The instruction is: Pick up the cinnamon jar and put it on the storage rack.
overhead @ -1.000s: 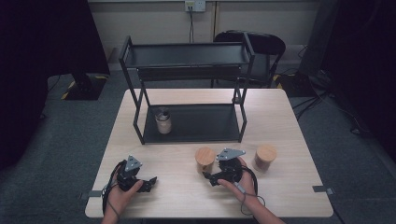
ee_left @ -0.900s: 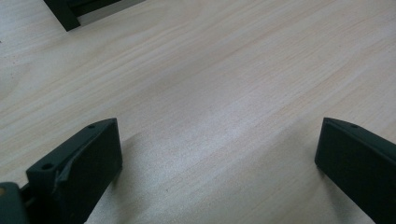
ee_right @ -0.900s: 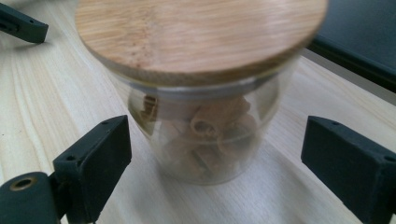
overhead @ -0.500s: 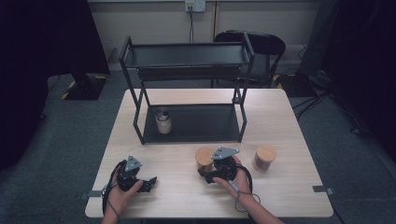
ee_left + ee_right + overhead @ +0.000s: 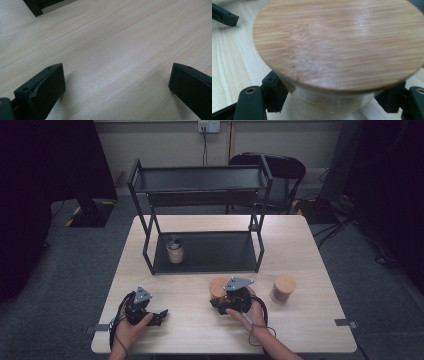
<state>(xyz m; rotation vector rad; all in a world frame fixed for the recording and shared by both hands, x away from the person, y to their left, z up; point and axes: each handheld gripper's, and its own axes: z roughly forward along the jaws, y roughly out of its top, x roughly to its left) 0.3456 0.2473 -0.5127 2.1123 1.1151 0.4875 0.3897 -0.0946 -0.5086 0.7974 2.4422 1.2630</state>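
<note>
Pale wood-grain table [image 5: 310, 245] bears round bamboo-lidded glass jar [image 5: 337, 45].

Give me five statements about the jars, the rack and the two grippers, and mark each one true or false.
1. The right gripper is clamped on a wooden-lidded jar. True; its jaws have just been closing onto the jar's body.
2. The left gripper holds a jar. False; its jaws stand open over bare table.
3. A small jar stands on the black rack's lower shelf. True.
4. The rack's top shelf holds two jars. False; it is bare.
5. A second wooden-lidded jar stands on the table, right of the gripped one. True.
</note>
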